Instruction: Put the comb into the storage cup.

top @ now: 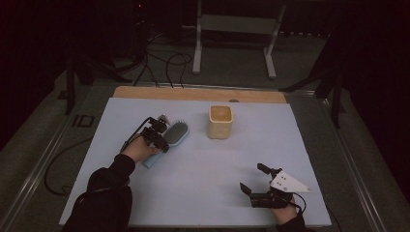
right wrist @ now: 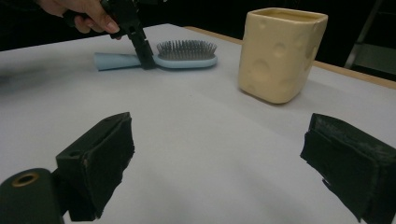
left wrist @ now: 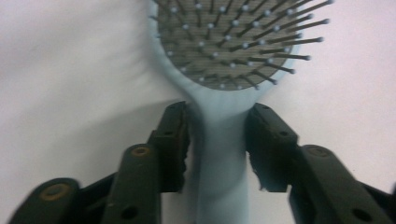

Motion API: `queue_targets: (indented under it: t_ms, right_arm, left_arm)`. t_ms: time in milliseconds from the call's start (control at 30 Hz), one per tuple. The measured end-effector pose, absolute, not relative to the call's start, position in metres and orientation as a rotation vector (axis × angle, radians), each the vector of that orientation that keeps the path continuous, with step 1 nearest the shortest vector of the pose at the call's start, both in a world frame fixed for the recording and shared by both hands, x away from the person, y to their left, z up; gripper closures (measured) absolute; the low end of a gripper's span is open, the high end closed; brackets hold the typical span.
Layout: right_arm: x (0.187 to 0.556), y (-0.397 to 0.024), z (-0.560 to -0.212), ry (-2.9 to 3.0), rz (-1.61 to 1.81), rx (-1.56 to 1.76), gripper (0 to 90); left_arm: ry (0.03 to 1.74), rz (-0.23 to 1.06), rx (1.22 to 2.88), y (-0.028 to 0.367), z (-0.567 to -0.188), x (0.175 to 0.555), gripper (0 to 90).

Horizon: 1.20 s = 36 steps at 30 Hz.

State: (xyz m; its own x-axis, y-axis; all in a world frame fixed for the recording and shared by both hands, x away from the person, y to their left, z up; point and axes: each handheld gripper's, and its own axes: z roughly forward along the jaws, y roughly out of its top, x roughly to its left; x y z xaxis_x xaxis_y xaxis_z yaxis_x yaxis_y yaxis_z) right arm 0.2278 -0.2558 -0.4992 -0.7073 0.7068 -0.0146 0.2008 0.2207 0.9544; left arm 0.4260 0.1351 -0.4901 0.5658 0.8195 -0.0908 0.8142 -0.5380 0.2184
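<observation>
High view: my left gripper (top: 159, 135) sits at about nine o'clock from the table's (top: 203, 193) middle, planted on the light-blue hairbrush (top: 176, 133), which lies flat with its bristles up and its handle running back toward my left hand (top: 139, 149). The cream cup (top: 220, 122) stands upright at about three o'clock from the brush head, near it but apart. The forearm comes in low from the bottom left with the gripper tipped steeply down over the handle — I judge that is the only way to straddle something lying flat. My right gripper (top: 255, 180) waits at five o'clock, well away from everything, resting near the table's front edge.

Left gripper view: the jaws flank the brush's neck (left wrist: 219, 140), just below the bristle pad at twelve o'clock. The left pad (left wrist: 175, 144) looks pressed to the handle's edge; the right pad (left wrist: 266, 144) is at the other edge, with at most a sliver of gap that I cannot be sure of. I read it as a grip just about made on the narrowest part, where the handle will not slip sideways.

Right gripper view: my own jaws stand wide apart with bare table between them — holding nothing. The brush (right wrist: 182, 58) lies at eleven o'clock with the other gripper's jaws coming down on its handle, and the cup (right wrist: 280, 53) rises at one o'clock.
</observation>
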Motion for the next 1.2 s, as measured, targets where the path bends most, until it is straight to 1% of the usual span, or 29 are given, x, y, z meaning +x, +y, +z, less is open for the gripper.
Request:
queue_targets:
  t_ms: [67, 367, 733, 900, 1000, 1200]
  right_arm:
    - [0.228, -0.256, -0.499, 2.052, 1.495, 0.832, 8.2]
    - [0.228, -0.256, -0.499, 2.054, 1.493, 0.831, 8.2]
    - [0.228, -0.256, -0.500, 2.054, 1.493, 0.837, 8.2]
    - [0.229, -0.257, -0.500, 2.050, 1.493, 0.844, 8.3]
    - [0.229, -0.257, -0.500, 2.049, 1.493, 0.846, 8.2]
    - [0.229, -0.257, -0.500, 2.046, 1.495, 0.846, 8.3]
  left_arm:
    - [1.352, 0.034, 2.581, 0.133, -0.490, 0.426, 63.0]
    - [1.332, 0.063, 2.654, 0.126, -0.490, 0.427, 66.6]
    - [1.318, 0.069, 2.645, 0.129, -0.490, 0.426, 69.7]
    - [1.295, 0.084, 2.619, 0.132, -0.490, 0.423, 70.0]
    - [1.290, 0.088, 2.565, 0.134, -0.489, 0.421, 70.0]
    - [1.237, 0.101, 2.496, 0.136, -0.472, 0.416, 70.0]
